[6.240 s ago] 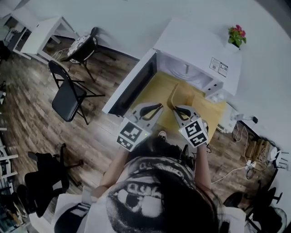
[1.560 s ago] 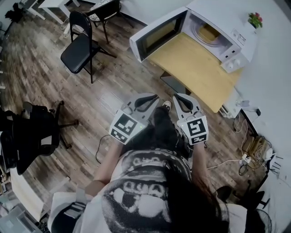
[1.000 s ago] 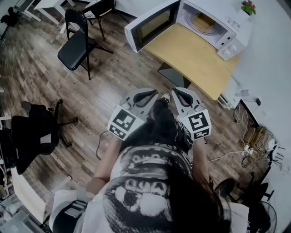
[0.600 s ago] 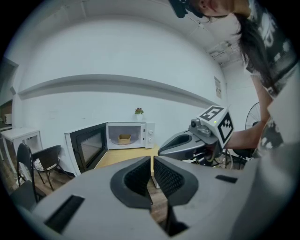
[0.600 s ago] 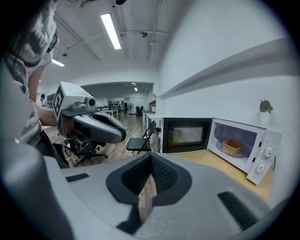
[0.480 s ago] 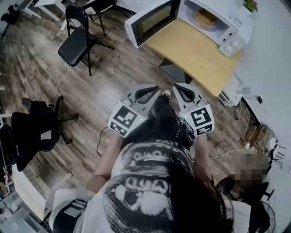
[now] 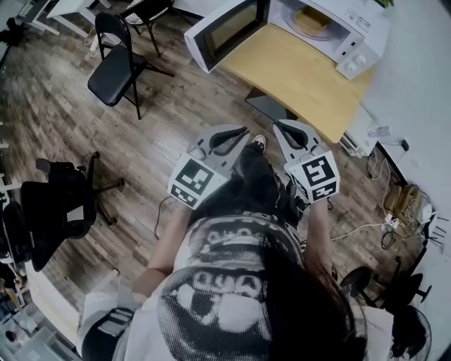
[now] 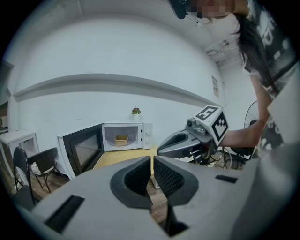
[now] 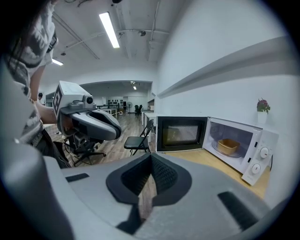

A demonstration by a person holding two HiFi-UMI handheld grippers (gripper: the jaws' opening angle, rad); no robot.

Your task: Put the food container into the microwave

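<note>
Left gripper [image 8: 152, 159] and right gripper [image 9: 150, 157] both have jaws pressed together, holding nothing.

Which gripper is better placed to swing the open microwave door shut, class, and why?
Left, probably: the open door swings out on the side of the left gripper, while the right gripper lines up with the table. Both are shut, empty and well back from the microwave.

Back of microwave [image 7: 363, 35] and plant [image 7: 386, 3] (a green sliver) beyond the head view's top edge.
</note>
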